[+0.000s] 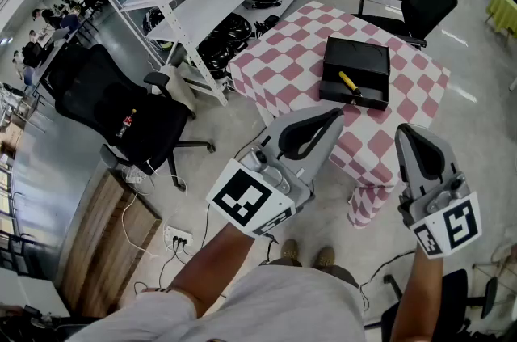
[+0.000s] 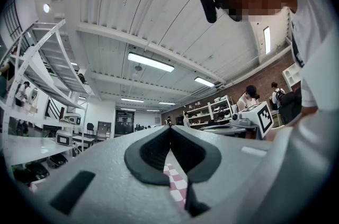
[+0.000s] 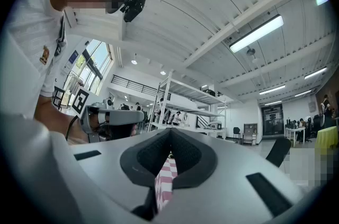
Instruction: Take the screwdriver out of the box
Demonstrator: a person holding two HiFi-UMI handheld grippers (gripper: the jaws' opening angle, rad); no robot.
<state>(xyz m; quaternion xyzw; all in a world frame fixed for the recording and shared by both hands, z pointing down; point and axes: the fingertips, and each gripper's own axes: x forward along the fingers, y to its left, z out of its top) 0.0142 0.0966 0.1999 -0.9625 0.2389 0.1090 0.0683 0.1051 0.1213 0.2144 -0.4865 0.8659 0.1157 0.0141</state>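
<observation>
Only the head view shows the screwdriver [image 1: 350,83], lying in the black box [image 1: 355,59] on the checkered table [image 1: 283,69], well apart from both grippers. Their own views show the left gripper [image 2: 169,128] and right gripper [image 3: 169,132] closed on nothing, with the ceiling [image 2: 159,16] beyond.

Left gripper [image 1: 338,116] and right gripper [image 1: 408,132] held out in front, both closed.
The left gripper points forward and a little to the right, the right gripper points straight forward; both are tilted slightly up and stay apart from each other. On each one the jaws meet at the tips with nothing between them. The left arm [image 1: 206,272] and the right arm [image 1: 426,292] are bare and reach out from the body.
</observation>
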